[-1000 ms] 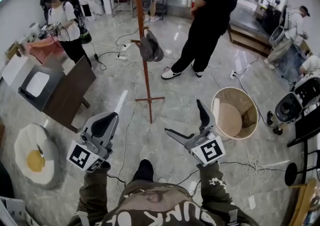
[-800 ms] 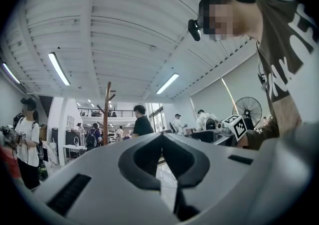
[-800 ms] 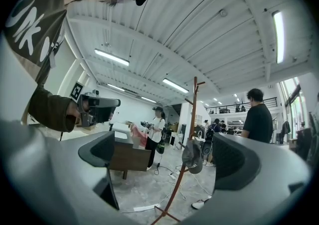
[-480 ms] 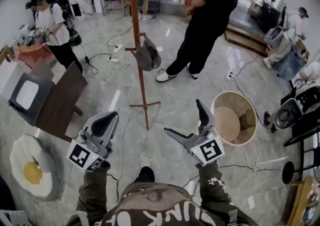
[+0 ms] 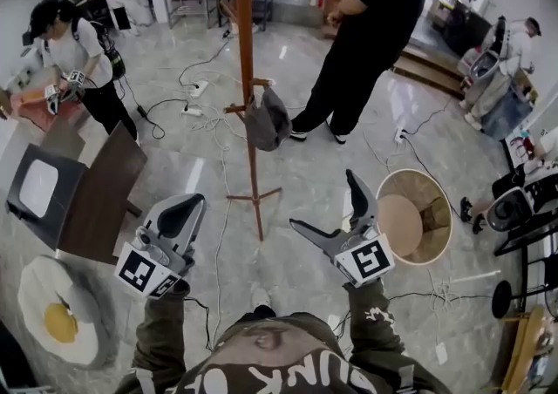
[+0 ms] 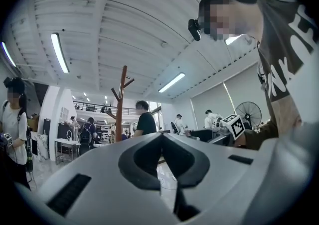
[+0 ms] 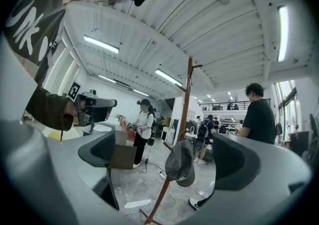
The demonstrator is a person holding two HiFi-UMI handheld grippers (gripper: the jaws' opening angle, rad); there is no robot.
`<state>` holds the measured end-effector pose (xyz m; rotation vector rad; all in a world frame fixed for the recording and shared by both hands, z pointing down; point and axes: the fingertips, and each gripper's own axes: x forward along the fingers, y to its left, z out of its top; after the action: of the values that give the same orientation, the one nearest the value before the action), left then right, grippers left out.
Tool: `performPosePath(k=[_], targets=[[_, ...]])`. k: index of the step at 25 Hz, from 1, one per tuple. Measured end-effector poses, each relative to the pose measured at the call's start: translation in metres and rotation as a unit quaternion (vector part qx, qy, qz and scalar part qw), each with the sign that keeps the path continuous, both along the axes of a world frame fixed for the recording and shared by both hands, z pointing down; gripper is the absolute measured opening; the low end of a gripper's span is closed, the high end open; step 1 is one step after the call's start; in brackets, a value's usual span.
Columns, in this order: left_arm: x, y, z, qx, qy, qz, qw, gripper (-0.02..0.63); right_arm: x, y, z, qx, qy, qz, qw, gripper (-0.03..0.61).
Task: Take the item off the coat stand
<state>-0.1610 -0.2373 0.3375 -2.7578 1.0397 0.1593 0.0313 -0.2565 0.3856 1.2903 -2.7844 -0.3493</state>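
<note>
The grey marbled floor (image 5: pixel 296 166) fills most of the head view. At upper middle a brown wooden coat stand (image 5: pixel 248 70) rests on its spread feet, with a grey cap (image 5: pixel 266 120) hung on a low peg (it sags just right of the pole). Cables (image 5: pixel 166 106) trail over the floor left of the stand. A round tan basket (image 5: pixel 440 218) sits at the right. A fried-egg-shaped cushion (image 5: pixel 57 318) lies at lower left, below a brown panel (image 5: pixel 96 196).
</note>
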Motion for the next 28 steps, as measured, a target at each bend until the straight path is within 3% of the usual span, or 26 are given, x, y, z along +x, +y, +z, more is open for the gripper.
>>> performPosePath(k=[13, 19, 28], targets=[[-0.021, -0.082, -0.001, 0.002, 0.008, -0.005, 0.9999, 0.005, -0.019, -0.094, 0.000, -0.006, 0.021, -0.009, 1.000, 0.594], [-0.016, -0.141, 0.001, 0.006, 0.001, -0.022, 0.9997, 0.005, -0.015, -0.170, 0.012, -0.008, 0.013, -0.031, 0.999, 0.594], [0.001, -0.239, 0.004, -0.002, -0.004, -0.045, 0.9990, 0.005, -0.016, -0.286, 0.060, -0.056, 0.039, -0.093, 0.993, 0.594]])
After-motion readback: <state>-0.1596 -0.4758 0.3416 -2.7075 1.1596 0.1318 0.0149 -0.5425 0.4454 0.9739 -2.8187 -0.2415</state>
